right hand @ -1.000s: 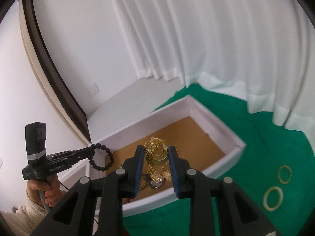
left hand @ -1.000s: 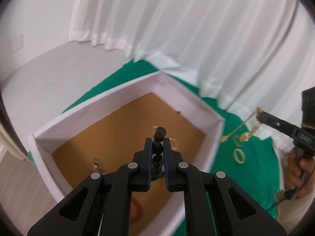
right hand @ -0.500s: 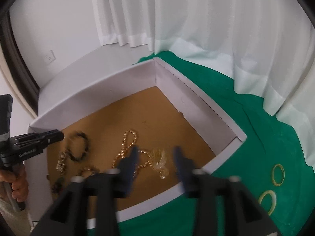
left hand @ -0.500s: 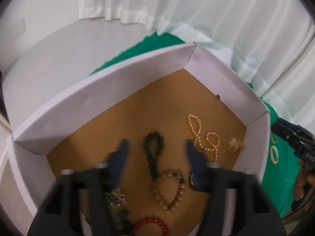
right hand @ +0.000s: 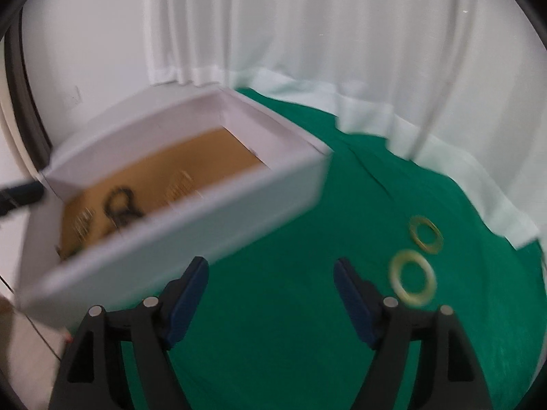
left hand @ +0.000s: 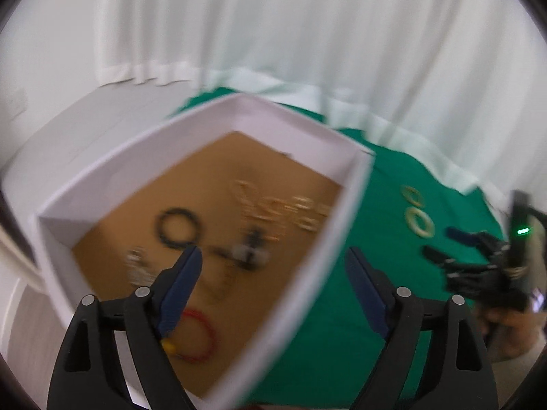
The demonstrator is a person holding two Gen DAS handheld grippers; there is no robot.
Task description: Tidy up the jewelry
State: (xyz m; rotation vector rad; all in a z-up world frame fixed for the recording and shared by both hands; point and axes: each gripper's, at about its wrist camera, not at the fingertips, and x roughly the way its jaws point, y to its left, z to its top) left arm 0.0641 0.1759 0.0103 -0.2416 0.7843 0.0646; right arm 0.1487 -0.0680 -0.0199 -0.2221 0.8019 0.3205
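Black bead bracelet [left hand: 177,227] and gold necklace [left hand: 273,208] now lying released in the white box [left hand: 342,212], left gripper [left hand: 273,266] and right gripper [right hand: 270,278] both tilting downward, fingers opening wide with nothing between, two yellow rings [right hand: 413,282] lying on the green table [right hand: 290,324] beside the box.

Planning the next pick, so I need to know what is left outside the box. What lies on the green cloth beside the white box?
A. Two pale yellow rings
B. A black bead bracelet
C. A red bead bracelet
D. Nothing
A: two pale yellow rings lie on the green cloth, apart from the white box; the red and black bracelets are inside the box.
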